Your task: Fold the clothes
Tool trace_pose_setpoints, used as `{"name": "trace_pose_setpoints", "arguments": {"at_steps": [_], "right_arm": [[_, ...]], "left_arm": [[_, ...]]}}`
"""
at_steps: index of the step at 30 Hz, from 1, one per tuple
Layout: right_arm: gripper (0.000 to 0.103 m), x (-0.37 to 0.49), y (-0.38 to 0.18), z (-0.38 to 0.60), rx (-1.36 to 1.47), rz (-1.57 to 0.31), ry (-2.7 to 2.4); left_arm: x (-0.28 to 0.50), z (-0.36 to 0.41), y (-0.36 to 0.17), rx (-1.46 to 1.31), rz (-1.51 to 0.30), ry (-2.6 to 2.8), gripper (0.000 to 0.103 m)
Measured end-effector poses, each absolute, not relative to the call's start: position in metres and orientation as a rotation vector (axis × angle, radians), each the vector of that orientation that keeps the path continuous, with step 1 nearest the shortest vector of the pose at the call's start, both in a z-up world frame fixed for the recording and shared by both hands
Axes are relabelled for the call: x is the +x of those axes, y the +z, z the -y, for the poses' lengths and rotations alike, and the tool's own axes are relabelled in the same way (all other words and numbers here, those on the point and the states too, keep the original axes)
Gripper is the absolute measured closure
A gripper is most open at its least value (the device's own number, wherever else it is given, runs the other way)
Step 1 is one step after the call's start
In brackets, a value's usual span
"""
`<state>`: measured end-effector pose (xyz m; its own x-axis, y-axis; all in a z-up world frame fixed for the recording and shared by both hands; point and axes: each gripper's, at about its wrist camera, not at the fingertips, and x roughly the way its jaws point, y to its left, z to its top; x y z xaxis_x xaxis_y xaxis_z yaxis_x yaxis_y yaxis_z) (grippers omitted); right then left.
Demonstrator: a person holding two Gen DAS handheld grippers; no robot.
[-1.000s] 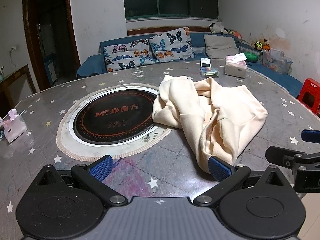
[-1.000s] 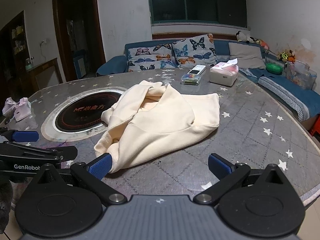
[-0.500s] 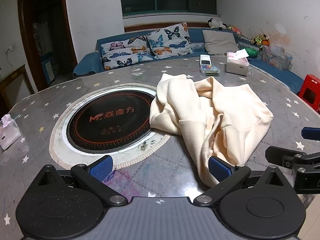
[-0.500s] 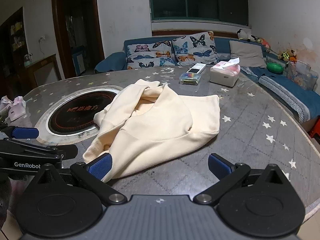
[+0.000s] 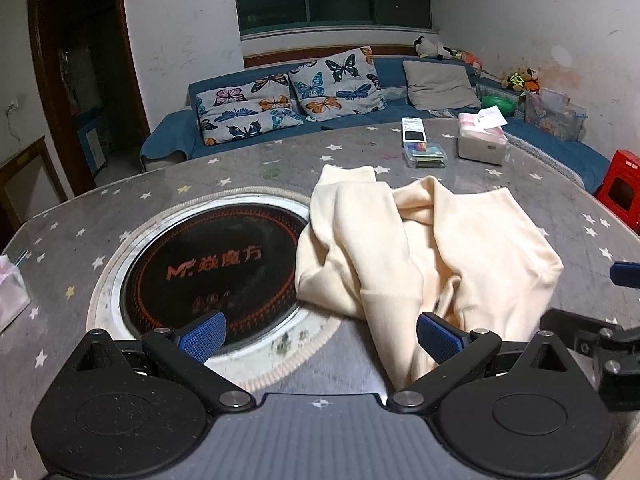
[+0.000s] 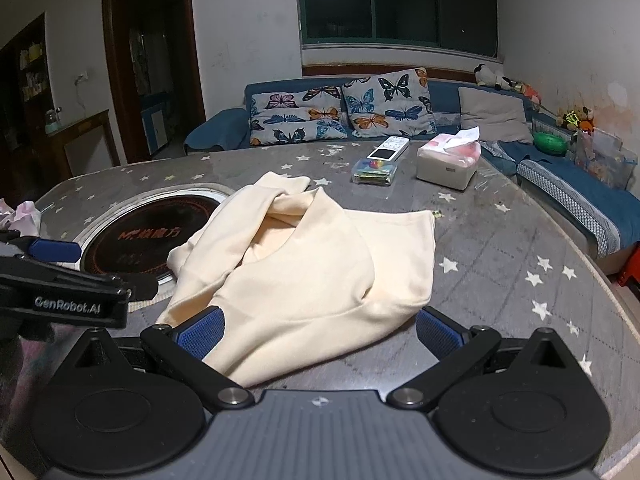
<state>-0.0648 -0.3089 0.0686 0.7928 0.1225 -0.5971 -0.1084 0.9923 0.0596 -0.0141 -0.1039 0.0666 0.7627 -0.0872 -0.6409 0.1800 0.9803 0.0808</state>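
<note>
A crumpled cream garment [image 5: 432, 252] [image 6: 312, 264] lies in a heap on the grey star-patterned table [image 5: 248, 172], its left part overlapping the rim of the round black cooktop [image 5: 212, 268]. My left gripper [image 5: 320, 336] is open just above the table's near edge, its right blue pad against the garment's near corner and its left pad over the cooktop rim. My right gripper [image 6: 320, 330] is open too, and the garment's near hem lies between its blue pads. Nothing is held. Each gripper shows at the edge of the other's view.
At the far side of the table sit a white tissue box [image 5: 482, 144] [image 6: 448, 162], a remote on a small clear box [image 5: 422, 148] [image 6: 378, 166], and at the left edge a pink packet [image 5: 10, 300]. A blue sofa with butterfly cushions [image 5: 296, 96] stands behind, a red stool [image 5: 620, 188] to the right.
Both grippers have moved forward toward the garment, which now looms larger. The right gripper's pads now straddle the near hem. Both stay open; the garment lies unmoved.
</note>
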Motion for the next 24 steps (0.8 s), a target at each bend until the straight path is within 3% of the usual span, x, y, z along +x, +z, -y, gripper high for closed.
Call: {"name": "trace_pose_setpoints", "arguments": {"at_steps": [19, 24], "right_arm": [[0.002, -0.001, 0.074, 0.325, 0.004, -0.629, 0.107], [0.006, 0.017, 0.075, 0.329, 0.007, -0.633, 0.101]], "left_arm": [[0.087, 0.148, 0.066, 0.178, -0.708, -0.201, 0.004], [0.108, 0.163, 0.053, 0.228, -0.723, -0.188, 0.014]]}}
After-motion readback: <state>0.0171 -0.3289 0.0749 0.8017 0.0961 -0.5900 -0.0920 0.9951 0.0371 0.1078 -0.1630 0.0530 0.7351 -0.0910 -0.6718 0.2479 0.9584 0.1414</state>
